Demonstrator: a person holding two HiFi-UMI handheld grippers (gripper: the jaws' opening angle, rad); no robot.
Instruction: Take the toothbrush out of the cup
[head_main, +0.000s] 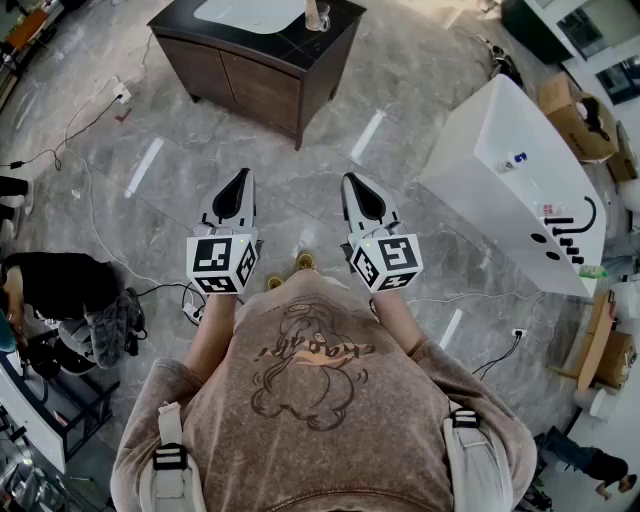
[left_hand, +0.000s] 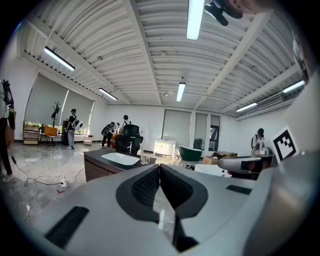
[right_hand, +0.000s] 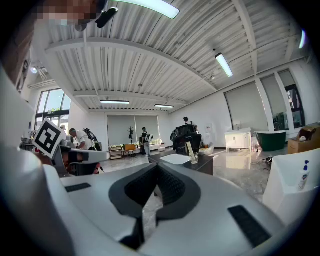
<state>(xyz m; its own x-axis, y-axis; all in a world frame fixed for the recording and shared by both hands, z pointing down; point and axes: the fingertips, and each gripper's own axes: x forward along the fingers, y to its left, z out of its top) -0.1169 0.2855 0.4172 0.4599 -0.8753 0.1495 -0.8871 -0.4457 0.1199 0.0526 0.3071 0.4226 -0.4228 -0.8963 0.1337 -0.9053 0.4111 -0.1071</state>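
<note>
**Both claws shut, cup far ahead on the vanity**

The left gripper (head_main: 241, 178) and right gripper (head_main: 351, 180) are held side by side at chest height. Each has its jaws pressed together on nothing. The cup (head_main: 320, 16) stands well apart from them on the dark vanity (head_main: 255, 62), beside its sink (head_main: 250, 10). It lies at 12 o'clock from the right claw and about 1 o'clock from the left, so I judge the right hand slightly nearer.

The right gripper view shows the toothbrush (right_hand: 190, 148) standing upright in the glass, its top leaning towards 11 o'clock. The left gripper view shows only a small clear cup, with no brush to be made out. The head view alone shows the open floor between.
</note>
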